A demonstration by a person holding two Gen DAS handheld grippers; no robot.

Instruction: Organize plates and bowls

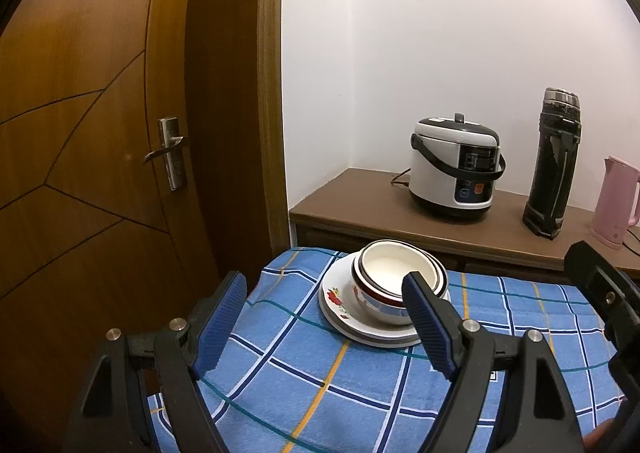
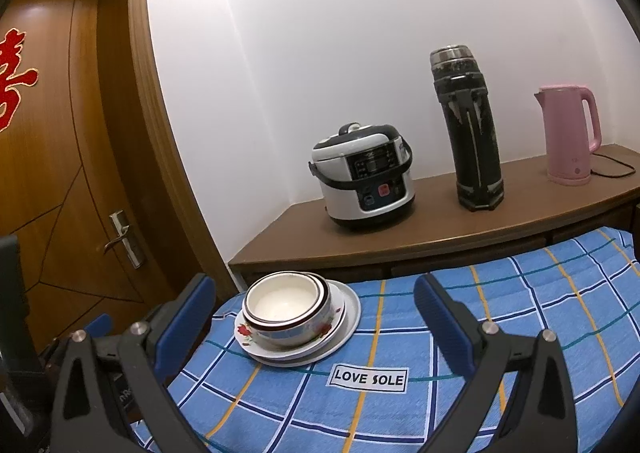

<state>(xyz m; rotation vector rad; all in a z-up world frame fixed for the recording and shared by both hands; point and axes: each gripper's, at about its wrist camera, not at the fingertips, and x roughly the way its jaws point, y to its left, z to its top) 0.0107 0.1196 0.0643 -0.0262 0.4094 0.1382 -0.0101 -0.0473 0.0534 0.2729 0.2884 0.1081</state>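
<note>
A stack of nested white bowls (image 1: 390,285) with dark rims sits on stacked white plates (image 1: 340,307) with red flower prints, at the far left corner of the blue checked tablecloth (image 1: 304,373). The stack also shows in the right wrist view: bowls (image 2: 286,311), plates (image 2: 348,317). My left gripper (image 1: 326,301) is open and empty, just short of the stack. My right gripper (image 2: 314,305) is open and empty, also short of the stack. The right gripper's black body (image 1: 604,293) shows at the right edge of the left wrist view.
Behind the table a brown sideboard (image 2: 440,233) carries a white rice cooker (image 2: 366,181), a tall black thermos (image 2: 470,129) and a pink kettle (image 2: 568,133). A wooden door (image 1: 100,133) with a metal handle stands at the left. A "LOVE SOLE" label (image 2: 368,377) lies on the cloth.
</note>
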